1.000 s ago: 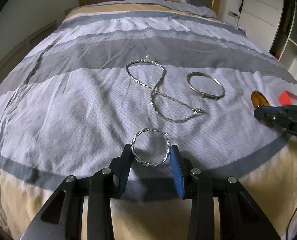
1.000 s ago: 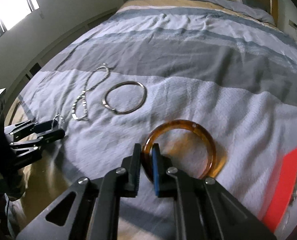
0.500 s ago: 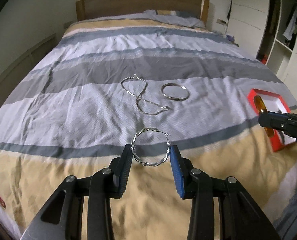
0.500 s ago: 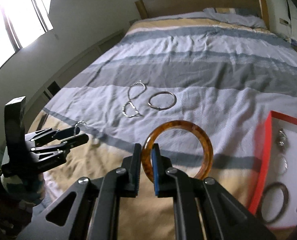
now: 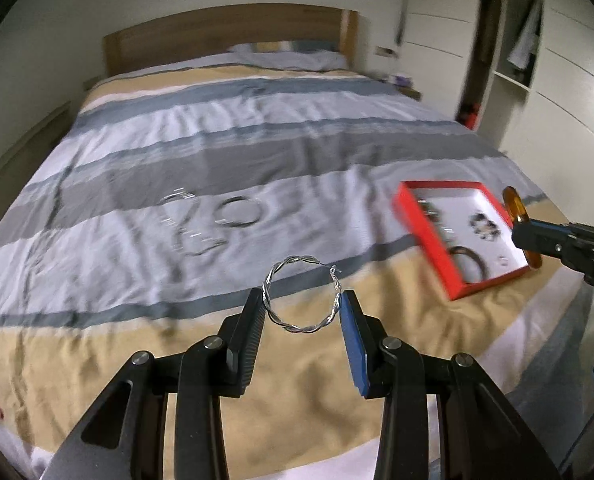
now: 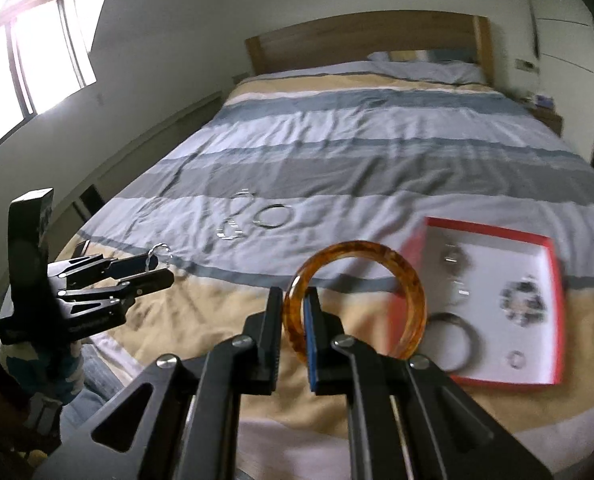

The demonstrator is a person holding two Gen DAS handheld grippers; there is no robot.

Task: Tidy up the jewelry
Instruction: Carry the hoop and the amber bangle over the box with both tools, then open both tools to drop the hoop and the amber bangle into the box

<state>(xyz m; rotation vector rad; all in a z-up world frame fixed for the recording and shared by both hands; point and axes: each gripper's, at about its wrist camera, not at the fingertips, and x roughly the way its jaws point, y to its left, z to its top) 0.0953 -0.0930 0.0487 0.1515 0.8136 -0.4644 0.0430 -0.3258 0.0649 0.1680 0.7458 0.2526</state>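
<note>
- Both grippers have been raised and drawn back from the bed since the earlier frames; the red tray, at the frame edge half a second ago, is now seen whole in both wrist views.
- Left gripper [image 5: 301, 312]: the jaws are closed onto a twisted silver hoop [image 5: 303, 294], which is clamped by its left and right sides and held upright above the tan stripe of the duvet [image 5: 97, 344].
- In the right wrist view, the left gripper [image 6: 159, 270] is seen at lower left, with the hoop [image 6: 155, 255] showing only as a small silver loop at its tips.
- Right gripper [image 6: 293, 322]: the jaws are closed onto the left side of an amber bangle [image 6: 407, 280], which is held upright, its ring facing the camera.
- In the left wrist view, the right gripper [image 5: 527, 236] enters from the right edge, and the bangle [image 5: 515, 204] is seen edge-on in front of the tray.
- Red tray [image 6: 493, 232]: it rests on the duvet to the right, across the white, grey and tan stripes. A white lining is visible, and several blurred pieces lie inside, among them a dark bangle [image 6: 455, 342], a beaded bracelet [image 6: 523, 304] and a small ring [image 6: 515, 359].
- Farther out, on the pale stripe, a silver bangle [image 5: 237, 213] lies flat, with a silver chain necklace [image 5: 185, 222] in a loose figure-eight just to its left; both are blurred and are well apart from the tray.
- At the far end, a wooden headboard [image 5: 225, 36] and a pillow [image 5: 293, 58] are seen.
</note>
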